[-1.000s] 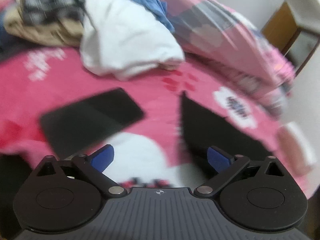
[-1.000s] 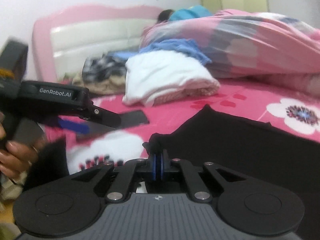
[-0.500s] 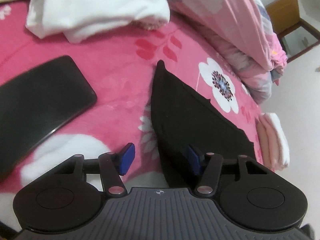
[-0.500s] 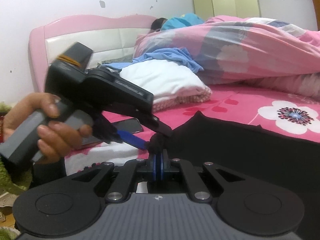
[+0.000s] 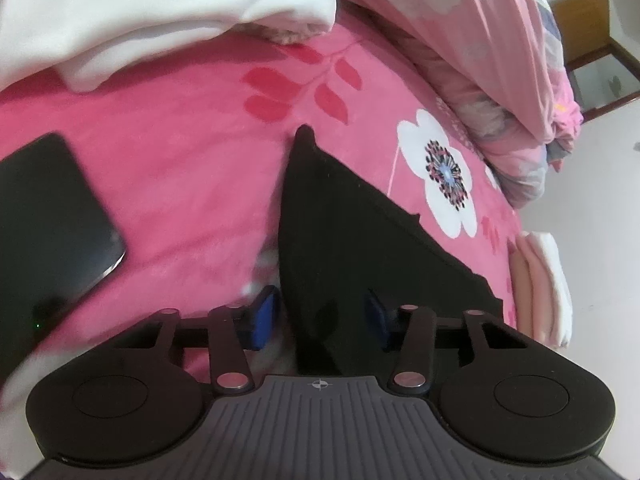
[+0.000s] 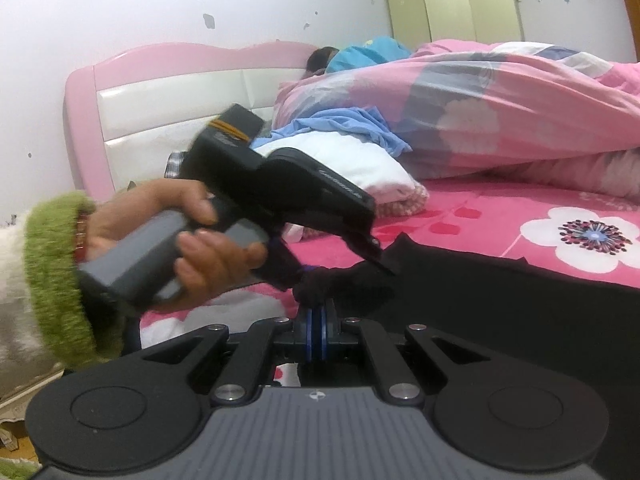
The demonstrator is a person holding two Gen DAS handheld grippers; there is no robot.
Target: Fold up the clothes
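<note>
On the pink bed (image 5: pixel 192 168), the right tool (image 6: pixel 318 322) stays pinched shut on the near edge of the black garment (image 5: pixel 344 232), while the left tool (image 5: pixel 320 318), just closing but not yet gripping, straddles that edge right beside it, the cloth running away ahead.

Your right hand-held gripper (image 6: pixel 319 330) is pinching a bunched corner of the black garment (image 6: pixel 500 304), its 2 blue pads pressed together on the cloth. Your left hand (image 6: pixel 176 240), in a green cuff, is holding the left hand-held gripper (image 6: pixel 380 258) with its tip touching down on the same garment just beyond that corner; its jaws have just been closing. The garment is lying on the pink flowered bed (image 6: pixel 520 216), with a white folded cloth (image 6: pixel 360 172) behind it.
</note>
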